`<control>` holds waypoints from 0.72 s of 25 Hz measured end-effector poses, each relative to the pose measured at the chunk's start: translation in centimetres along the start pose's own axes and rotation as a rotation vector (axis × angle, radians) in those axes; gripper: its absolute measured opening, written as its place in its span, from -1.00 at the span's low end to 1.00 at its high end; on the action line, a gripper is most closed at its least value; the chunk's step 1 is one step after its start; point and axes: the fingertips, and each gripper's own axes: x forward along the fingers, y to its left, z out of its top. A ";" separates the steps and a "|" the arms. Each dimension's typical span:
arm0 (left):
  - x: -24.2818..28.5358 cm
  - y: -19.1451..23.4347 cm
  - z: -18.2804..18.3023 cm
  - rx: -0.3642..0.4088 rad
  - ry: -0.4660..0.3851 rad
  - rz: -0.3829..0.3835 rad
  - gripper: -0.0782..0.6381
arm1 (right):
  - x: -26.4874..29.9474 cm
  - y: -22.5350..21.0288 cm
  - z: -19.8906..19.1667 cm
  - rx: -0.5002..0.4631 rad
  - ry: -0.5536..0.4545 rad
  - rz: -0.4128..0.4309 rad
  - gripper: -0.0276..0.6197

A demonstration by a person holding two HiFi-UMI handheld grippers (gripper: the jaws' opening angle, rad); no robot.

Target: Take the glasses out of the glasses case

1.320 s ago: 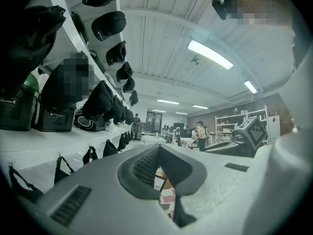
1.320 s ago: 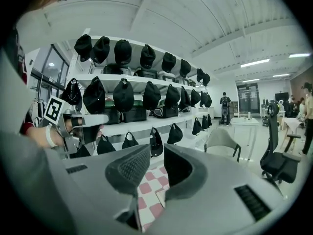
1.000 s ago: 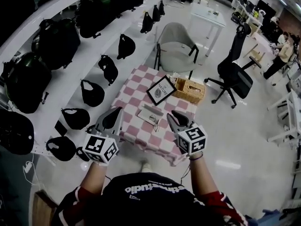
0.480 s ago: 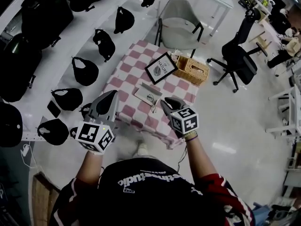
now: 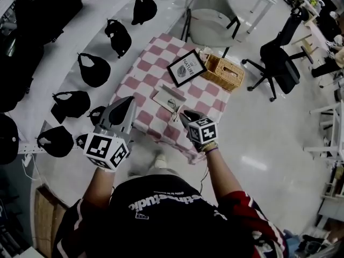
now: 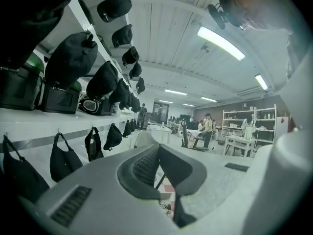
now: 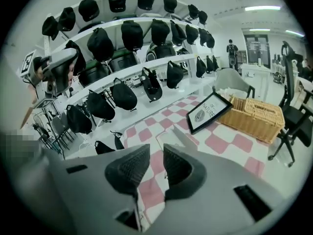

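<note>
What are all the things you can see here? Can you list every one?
table: one, pink-and-white checked, middle of the room
picture frame: one, black, far side of the table
basket: one, tan wicker, beside the frame
glasses case: one, pale grey, looks open, mid-table
glasses: one pair, thin and dark, on the table beside the case, on the person's side
armchair: one, grey, behind the table
office chair: one, black, right of the table
bags: many, black, on the white shelves at left
left gripper: one, grey, fingers meeting at the tips, empty, left of the table
right gripper: one, grey, fingers slightly apart, empty, over the table's near edge
</note>
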 end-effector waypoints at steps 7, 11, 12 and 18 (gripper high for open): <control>0.4 0.1 -1.6 -0.009 0.051 0.010 -0.76 | 3.1 -1.9 -4.2 0.096 0.051 0.009 -0.66; 0.6 0.5 -2.2 -0.023 0.069 0.012 -0.76 | 4.8 -2.6 -5.9 0.127 0.068 -0.009 -0.66; 0.7 0.6 -2.3 -0.024 0.072 0.014 -0.76 | 5.2 -2.8 -6.4 0.135 0.072 -0.015 -0.66; 1.1 0.6 -3.2 -0.046 0.096 0.003 -0.76 | 7.1 -3.7 -8.3 0.206 0.086 -0.025 -0.66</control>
